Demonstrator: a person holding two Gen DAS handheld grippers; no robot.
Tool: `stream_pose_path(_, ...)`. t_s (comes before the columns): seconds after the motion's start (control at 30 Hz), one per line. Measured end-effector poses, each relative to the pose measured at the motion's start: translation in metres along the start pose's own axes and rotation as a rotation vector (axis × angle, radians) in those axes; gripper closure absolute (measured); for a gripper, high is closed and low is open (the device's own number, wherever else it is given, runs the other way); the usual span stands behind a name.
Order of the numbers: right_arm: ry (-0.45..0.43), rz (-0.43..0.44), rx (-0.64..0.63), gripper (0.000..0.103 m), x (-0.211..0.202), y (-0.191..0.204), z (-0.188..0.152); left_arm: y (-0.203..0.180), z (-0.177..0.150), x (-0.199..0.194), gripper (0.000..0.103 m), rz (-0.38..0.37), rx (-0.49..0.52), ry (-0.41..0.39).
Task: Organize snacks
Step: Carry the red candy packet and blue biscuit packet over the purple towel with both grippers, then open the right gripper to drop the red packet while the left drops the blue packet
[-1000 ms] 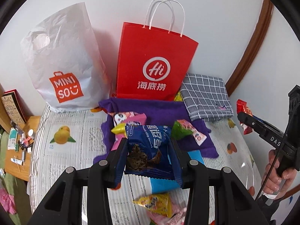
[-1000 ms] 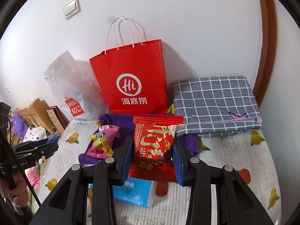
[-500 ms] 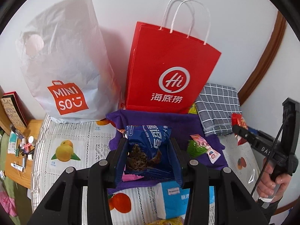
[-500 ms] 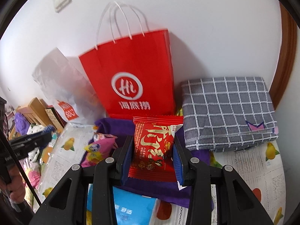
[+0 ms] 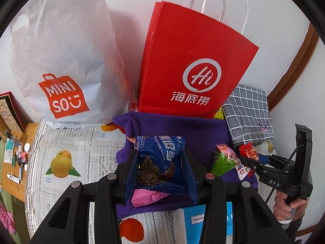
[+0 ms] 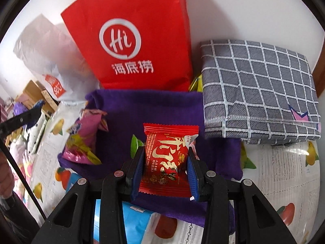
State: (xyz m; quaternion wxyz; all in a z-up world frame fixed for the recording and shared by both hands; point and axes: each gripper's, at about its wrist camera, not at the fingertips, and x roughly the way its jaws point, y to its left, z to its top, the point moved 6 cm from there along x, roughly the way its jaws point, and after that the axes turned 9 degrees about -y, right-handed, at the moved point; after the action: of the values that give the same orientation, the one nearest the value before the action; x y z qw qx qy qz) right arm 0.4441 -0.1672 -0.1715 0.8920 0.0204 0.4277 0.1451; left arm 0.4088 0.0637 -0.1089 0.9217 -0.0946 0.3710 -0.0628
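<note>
Between the 2 blue pads of the left gripper (image 5: 160, 174) sits a blue cookie packet (image 5: 162, 158), pinched at both sides and held above a purple cloth (image 5: 178, 128). Under that packet a pink wrapper (image 5: 146, 198) lies on the cloth. Beyond the fingertips a red paper bag (image 5: 193, 65) and a white plastic bag (image 5: 67, 50) stand against the wall. The right gripper (image 6: 165, 162) clamps a red snack packet (image 6: 167, 160) the same way, over the same cloth. Left of it lies a pink and yellow snack (image 6: 84, 140); ahead to its right rests a folded grey checked cloth (image 6: 258, 93).
</note>
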Motion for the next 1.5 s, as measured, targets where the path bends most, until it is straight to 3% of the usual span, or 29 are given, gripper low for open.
stream_pose_path(0.37, 0.134, 0.026, -0.018, 0.064, 0.032, -0.009, -0.019, -0.003, -0.005, 0.012, 0.062, 0.009, 0.011, 0.026)
stream_pose_path(0.53, 0.143, 0.032, -0.04, 0.063, 0.037, -0.007, -0.023, -0.006, -0.011, 0.019, 0.062, -0.011, 0.004, 0.049)
stream_pose_path(0.6, 0.143, 0.022, -0.042, 0.058, 0.037, -0.008, -0.023, -0.01, -0.014, 0.022, 0.062, -0.032, -0.001, 0.063)
stream_pose_path(0.77, 0.108, 0.029, -0.039, 0.051, 0.023, -0.009, -0.014, -0.031, -0.024, 0.033, 0.062, -0.074, 0.023, 0.094)
stream_pose_path(0.97, 0.02, 0.024, -0.052, 0.05, -0.007, -0.011, 0.002, -0.054, -0.039, 0.048, 0.062, -0.105, 0.052, 0.146)
stream_pose_path(1.2, -0.041, 0.021, -0.05, 0.05, -0.027, -0.015, 0.013, -0.061, -0.054, 0.069, 0.062, -0.051, 0.08, 0.187)
stream_pose_path(1.5, -0.054, 0.021, -0.067, 0.05, -0.032, -0.011, 0.013, -0.069, -0.069, 0.089, 0.062, -0.034, 0.13, 0.239)
